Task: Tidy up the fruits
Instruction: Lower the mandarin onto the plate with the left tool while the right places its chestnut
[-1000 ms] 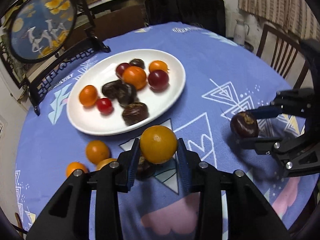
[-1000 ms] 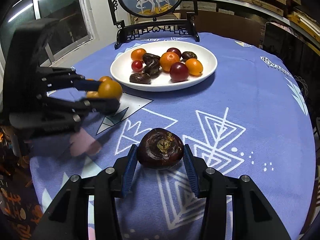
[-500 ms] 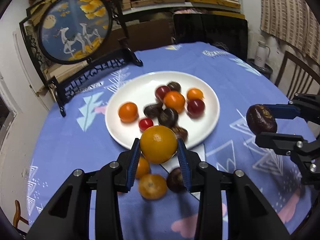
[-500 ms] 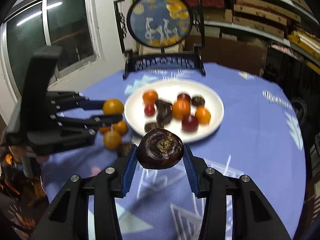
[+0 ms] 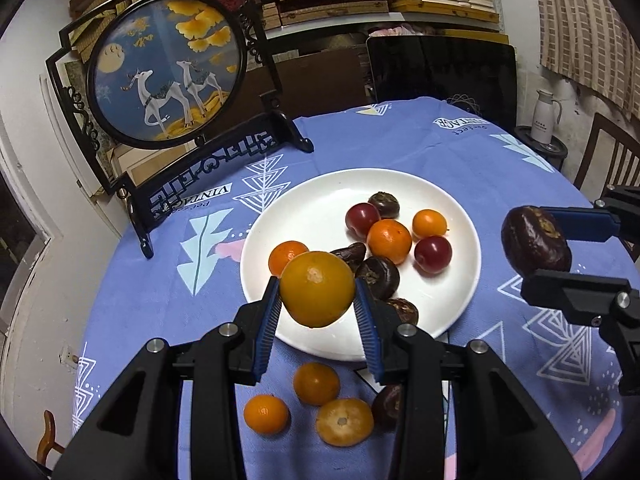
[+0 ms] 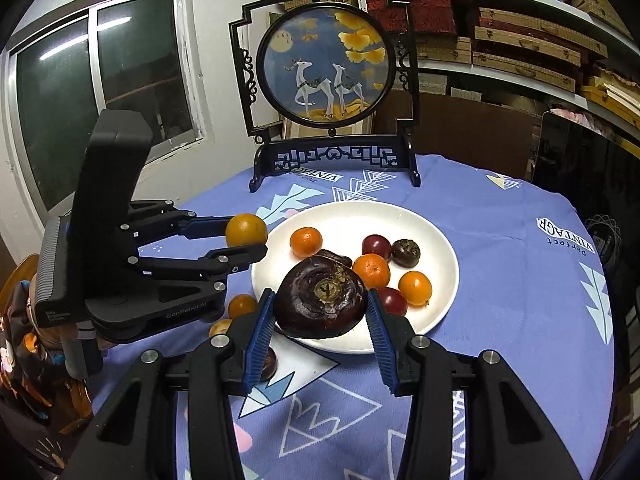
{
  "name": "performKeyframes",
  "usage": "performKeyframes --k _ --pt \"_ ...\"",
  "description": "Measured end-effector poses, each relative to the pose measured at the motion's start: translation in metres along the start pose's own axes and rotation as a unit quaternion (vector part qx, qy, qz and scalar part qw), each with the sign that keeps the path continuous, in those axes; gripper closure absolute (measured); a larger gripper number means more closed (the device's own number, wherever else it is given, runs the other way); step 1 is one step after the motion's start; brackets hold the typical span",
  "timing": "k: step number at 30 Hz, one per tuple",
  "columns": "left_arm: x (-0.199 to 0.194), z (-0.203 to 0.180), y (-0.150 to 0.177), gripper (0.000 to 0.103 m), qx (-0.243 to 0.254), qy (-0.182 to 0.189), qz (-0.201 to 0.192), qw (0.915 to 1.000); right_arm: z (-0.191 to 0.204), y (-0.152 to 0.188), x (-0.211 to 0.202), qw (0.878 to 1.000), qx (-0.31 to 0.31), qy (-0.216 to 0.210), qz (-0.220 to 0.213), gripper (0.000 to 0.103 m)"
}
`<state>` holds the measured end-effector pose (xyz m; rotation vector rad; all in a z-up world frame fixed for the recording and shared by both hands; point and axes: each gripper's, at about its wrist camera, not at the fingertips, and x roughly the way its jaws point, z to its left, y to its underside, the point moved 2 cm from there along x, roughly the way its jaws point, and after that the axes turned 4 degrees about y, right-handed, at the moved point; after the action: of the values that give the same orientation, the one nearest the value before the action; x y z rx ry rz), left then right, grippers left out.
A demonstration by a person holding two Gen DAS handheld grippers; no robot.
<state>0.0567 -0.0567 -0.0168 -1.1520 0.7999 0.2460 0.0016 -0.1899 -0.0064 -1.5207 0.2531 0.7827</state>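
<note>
Two fruits held in tongs above the round white ceramic plate (image 5: 460, 300).

Left tongs (image 5: 318, 308) gripped a round orange citrus fruit (image 5: 317, 289) over the plate's near rim; right tongs (image 6: 320, 322) clasped a dark brown glossy water chestnut (image 6: 321, 303) beside the plate. Three small oranges (image 5: 316, 383) lay on the blue patterned counter (image 5: 160, 300) near the plate.

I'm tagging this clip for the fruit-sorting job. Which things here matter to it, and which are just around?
Part of the job:
- orange in the left gripper
- dark fruit in the right gripper
- white plate with fruit on it
- loose oranges on the tablecloth

Just around:
- deer screen
- white jug
- wooden chair
</note>
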Motion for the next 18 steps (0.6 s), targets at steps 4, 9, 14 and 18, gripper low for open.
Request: performKeyframes --k 4,9,14,18 --pt "0.006 0.002 -0.002 0.067 0.000 -0.001 0.003 1.0000 -0.003 0.000 0.004 1.000 -0.001 0.002 0.004 0.057" --pt "0.010 0.010 -0.003 0.067 -0.004 -0.003 0.004 1.0000 -0.009 0.002 0.009 1.000 0.001 0.007 0.010 0.057" --pt "0.018 0.032 -0.006 0.067 -0.021 -0.018 0.008 0.9996 -0.024 0.000 0.014 1.000 0.014 0.018 0.010 0.057" --pt "0.030 0.040 -0.009 0.067 -0.032 -0.013 0.015 0.9993 -0.032 -0.007 0.024 1.000 0.025 0.014 0.008 0.057"
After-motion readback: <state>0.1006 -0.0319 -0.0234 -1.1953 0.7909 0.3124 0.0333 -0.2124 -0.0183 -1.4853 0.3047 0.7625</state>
